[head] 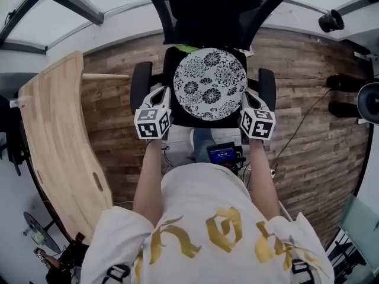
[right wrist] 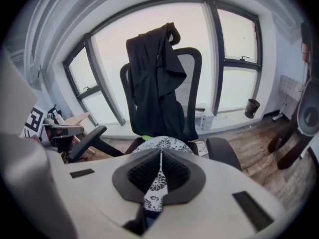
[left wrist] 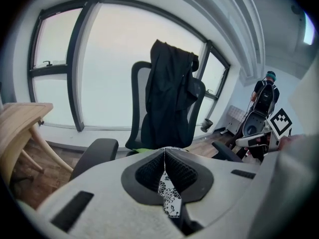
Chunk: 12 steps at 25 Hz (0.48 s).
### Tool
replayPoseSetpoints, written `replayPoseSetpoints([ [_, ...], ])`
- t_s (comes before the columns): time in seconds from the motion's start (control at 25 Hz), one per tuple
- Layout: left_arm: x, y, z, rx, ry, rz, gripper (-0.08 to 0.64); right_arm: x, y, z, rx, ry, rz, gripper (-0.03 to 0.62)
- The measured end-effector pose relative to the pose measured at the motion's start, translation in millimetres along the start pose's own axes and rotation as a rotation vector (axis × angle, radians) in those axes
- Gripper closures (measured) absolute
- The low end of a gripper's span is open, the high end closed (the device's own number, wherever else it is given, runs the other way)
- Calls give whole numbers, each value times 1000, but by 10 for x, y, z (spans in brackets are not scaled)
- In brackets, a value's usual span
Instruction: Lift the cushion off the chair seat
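Wood-plank flooring (head: 314, 152) runs under a black office chair (head: 177, 118) that stands before tall windows (left wrist: 119, 68). On its seat lies the round cushion (head: 209, 83), white with black flower prints, covering most of the seat. At the cushion's back edge a small green item (head: 186, 48) peeks out.

The left gripper (head: 167, 91) sits at the cushion's left rim with its jaws closed, a fold of the flowered fabric pinched between the ribbed pads (left wrist: 149, 171). The right gripper (head: 244, 94) is at the opposite rim, jaws likewise clamped on the cushion's edge.

Just outside each gripper is a padded armrest (head: 141, 83). A dark jacket (head: 213, 5) hangs over the backrest. Well off to the left stands a curved wooden table (head: 59, 141).
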<state>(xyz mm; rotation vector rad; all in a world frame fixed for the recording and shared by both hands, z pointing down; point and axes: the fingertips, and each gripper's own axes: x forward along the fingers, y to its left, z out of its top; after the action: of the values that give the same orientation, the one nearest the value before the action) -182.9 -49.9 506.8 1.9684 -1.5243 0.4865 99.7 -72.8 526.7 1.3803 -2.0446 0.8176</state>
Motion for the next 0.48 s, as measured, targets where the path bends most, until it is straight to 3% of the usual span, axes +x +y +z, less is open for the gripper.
replayPoseSetpoints([
  [0.24,294,117,-271,-5,92,29,549,308,-91,-83,-41,67,-10,578],
  [0.48,598,223,-626,-18,232,47,548,601,-265,-268,5,136,-13,578],
])
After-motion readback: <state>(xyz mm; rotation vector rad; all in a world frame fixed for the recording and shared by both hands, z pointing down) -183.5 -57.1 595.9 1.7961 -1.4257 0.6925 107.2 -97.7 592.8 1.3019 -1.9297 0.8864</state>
